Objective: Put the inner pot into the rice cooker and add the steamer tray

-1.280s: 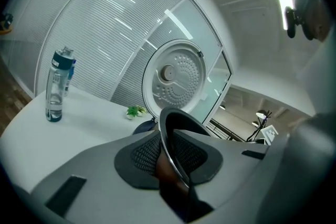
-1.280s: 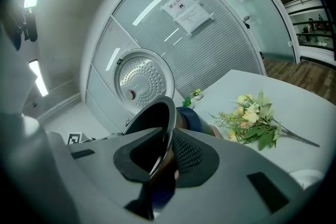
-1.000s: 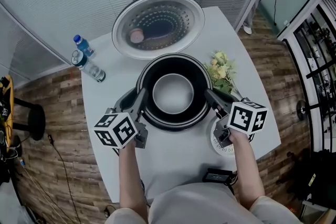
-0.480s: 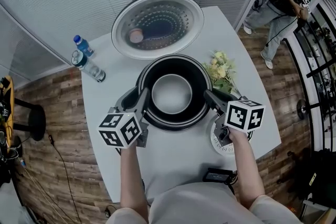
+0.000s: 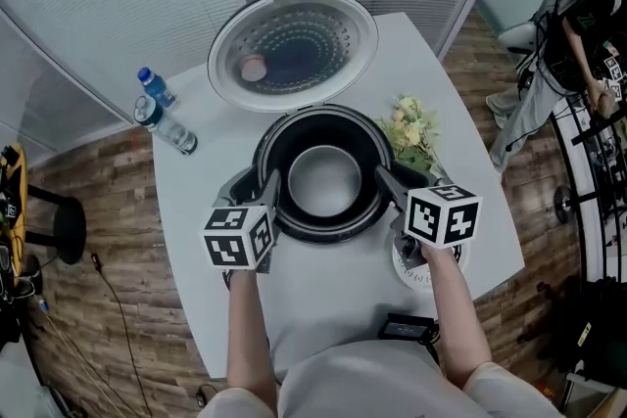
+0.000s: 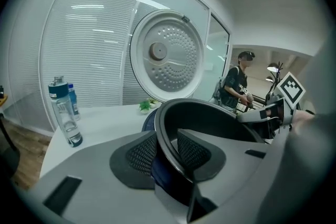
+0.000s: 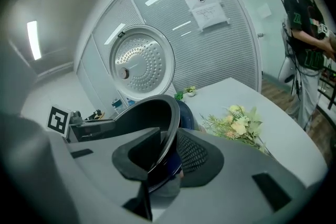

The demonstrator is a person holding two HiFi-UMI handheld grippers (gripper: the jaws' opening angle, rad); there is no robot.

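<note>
Inner pot (image 5: pixel 324 179) looks seated. Left tool (image 5: pixel 266 187) opening, rim between; right tool (image 5: pixel 384 179) pinching rim. I'd release evenly, then lift straight.

- the left gripper (image 6: pixel 168 152) has its jaws opening, with the rim of the black round inner pot (image 6: pixel 210 118) between their mesh pads.
- a round white perforated lid (image 6: pixel 168 55) stands upright behind.
- a clear plastic bottle with blue cap (image 6: pixel 65 115) stands on the white table (image 6: pixel 102 115), left.
</note>
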